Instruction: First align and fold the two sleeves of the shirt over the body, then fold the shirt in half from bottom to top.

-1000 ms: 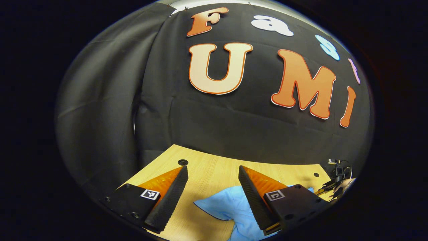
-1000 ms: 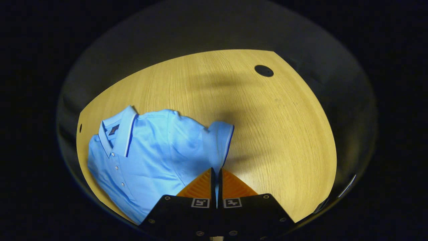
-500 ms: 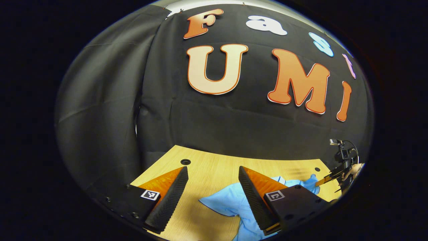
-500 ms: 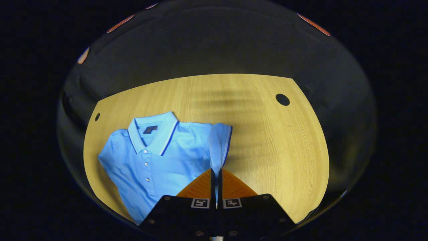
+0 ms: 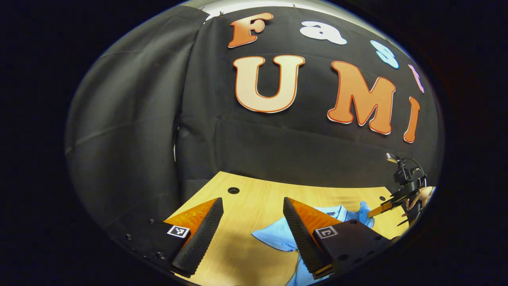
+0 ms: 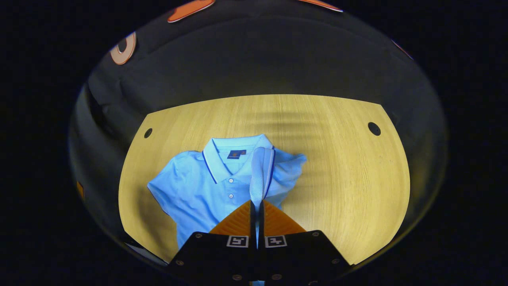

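Your right gripper (image 6: pixel 256 206) has its jaws pinched on the sleeve (image 6: pixel 260 174), lifted above the shirt (image 6: pixel 206 186); its body lies leftward. Left gripper (image 5: pixel 252 226) jaws gape wide.

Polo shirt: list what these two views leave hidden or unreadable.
- Polo shirt hem: right gripper view, hidden behind the right gripper, whose jaws pinch the lifted sleeve.
- Shirt body: left gripper view, covered by the left gripper.
- Collar label: too small to read.
- Hand: left gripper view, cut off at the edge.
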The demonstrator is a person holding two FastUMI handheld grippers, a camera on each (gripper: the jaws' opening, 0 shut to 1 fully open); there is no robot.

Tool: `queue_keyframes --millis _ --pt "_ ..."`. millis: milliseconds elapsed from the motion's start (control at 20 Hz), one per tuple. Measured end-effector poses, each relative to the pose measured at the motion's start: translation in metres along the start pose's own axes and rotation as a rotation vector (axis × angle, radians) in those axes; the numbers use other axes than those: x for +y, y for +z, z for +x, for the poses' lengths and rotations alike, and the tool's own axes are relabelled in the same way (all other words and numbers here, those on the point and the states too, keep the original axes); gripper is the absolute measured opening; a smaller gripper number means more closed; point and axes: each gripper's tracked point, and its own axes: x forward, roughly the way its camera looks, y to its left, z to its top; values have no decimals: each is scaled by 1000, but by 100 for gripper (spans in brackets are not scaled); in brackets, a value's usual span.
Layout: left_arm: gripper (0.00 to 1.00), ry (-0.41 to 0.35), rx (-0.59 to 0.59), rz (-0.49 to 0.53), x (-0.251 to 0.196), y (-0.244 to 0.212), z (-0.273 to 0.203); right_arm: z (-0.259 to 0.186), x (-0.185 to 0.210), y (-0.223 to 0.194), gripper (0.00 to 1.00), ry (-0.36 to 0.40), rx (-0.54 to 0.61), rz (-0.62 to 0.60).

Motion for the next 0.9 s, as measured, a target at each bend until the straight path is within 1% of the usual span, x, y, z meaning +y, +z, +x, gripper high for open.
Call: queue_keyframes --millis 150,350,450,550,600,750,850,900 --pt "99 29 3 -3 18 -2 -6 10 28 -8 1 35 32 0" --pt "99 66 11 -12 39 -6 -10 19 57 -14 2 63 50 -55" --pt "100 82 15 -11 46 -9 -11 24 64 -18 2 58 65 -68" --pt "99 89 20 -13 49 -10 -13 24 70 -21 2 69 76 -64" --pt "99 90 21 -15 50 -11 -13 25 74 -22 7 83 81 -63" --pt "99 85 29 -20 46 -13 -9 22 85 -21 13 120 73 -55" --pt "99 71 38 -23 40 -15 -7 18 91 -18 22 148 63 -37" --pt "99 66 42 -22 36 -15 -4 15 92 -17 31 156 54 -38"
